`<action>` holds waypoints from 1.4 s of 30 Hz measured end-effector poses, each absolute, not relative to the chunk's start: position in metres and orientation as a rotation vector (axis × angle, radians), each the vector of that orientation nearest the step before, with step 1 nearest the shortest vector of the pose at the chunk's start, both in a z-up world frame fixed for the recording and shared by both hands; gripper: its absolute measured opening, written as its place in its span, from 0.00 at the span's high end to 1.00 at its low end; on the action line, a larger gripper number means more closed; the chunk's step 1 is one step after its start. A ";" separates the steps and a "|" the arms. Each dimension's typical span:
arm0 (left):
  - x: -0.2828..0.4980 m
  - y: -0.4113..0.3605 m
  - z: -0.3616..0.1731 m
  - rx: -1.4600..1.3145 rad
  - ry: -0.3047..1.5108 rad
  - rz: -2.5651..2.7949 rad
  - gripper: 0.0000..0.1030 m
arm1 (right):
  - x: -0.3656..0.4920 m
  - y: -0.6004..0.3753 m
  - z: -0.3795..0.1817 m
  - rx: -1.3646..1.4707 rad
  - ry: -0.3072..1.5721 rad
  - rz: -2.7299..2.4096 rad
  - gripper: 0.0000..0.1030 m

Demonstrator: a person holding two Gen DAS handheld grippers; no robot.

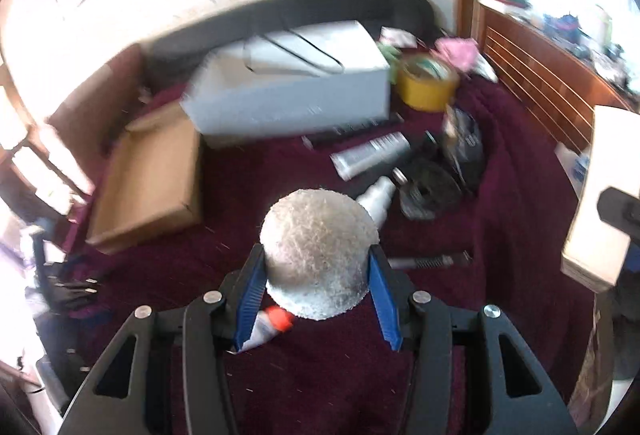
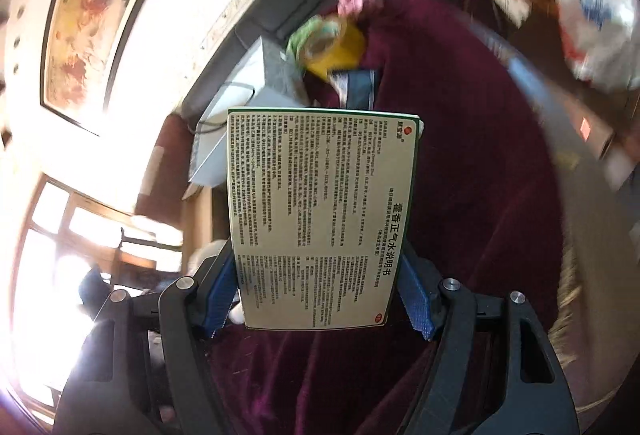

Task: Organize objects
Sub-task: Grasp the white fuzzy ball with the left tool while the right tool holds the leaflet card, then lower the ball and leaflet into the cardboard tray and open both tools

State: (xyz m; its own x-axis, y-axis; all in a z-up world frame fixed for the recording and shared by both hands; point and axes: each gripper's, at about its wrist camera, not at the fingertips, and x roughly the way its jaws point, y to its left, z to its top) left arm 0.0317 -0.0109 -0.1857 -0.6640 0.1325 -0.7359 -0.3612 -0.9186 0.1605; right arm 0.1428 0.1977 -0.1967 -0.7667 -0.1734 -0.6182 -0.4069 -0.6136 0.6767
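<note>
A grey-white fuzzy ball [image 1: 318,247] sits between the blue pads of my left gripper [image 1: 318,259], which is shut on it above the maroon cloth [image 1: 280,175]. In the right wrist view my right gripper [image 2: 318,259] is shut on the lower sides of a flat beige box [image 2: 320,215] with a green edge and printed text. That box points away from the camera. The same box [image 1: 600,195] shows at the right edge of the left wrist view.
On the cloth lie a white carton [image 1: 292,91], an open brown cardboard tray [image 1: 148,183], a yellow tape roll [image 1: 426,83], a silver tube [image 1: 372,155], a white bottle [image 1: 378,199], a black pouch [image 1: 432,187] and an orange-capped tube [image 1: 272,323]. A wooden slatted panel [image 1: 532,83] stands at the right.
</note>
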 end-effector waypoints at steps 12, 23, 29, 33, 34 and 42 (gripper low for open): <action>0.004 -0.074 -0.104 -1.004 0.377 2.922 0.52 | 0.090 0.126 -0.110 -0.821 0.628 2.651 0.31; -0.039 -0.145 -0.066 -1.022 0.314 3.037 0.52 | 0.037 0.073 -0.079 -0.783 0.542 2.758 0.31; -0.074 -0.177 -0.058 -1.046 0.311 3.067 0.52 | 0.001 0.036 -0.073 -0.815 0.506 2.814 0.31; -0.106 -0.197 -0.057 -1.096 0.325 3.071 0.51 | -0.033 0.010 -0.073 -0.881 0.493 2.860 0.31; -0.114 -0.201 -0.057 -1.115 0.326 3.070 0.51 | -0.041 0.005 -0.074 -0.897 0.488 2.867 0.31; -0.187 -0.229 -0.084 -1.311 0.312 2.988 0.49 | -0.112 -0.032 -0.095 -1.049 0.470 2.883 0.31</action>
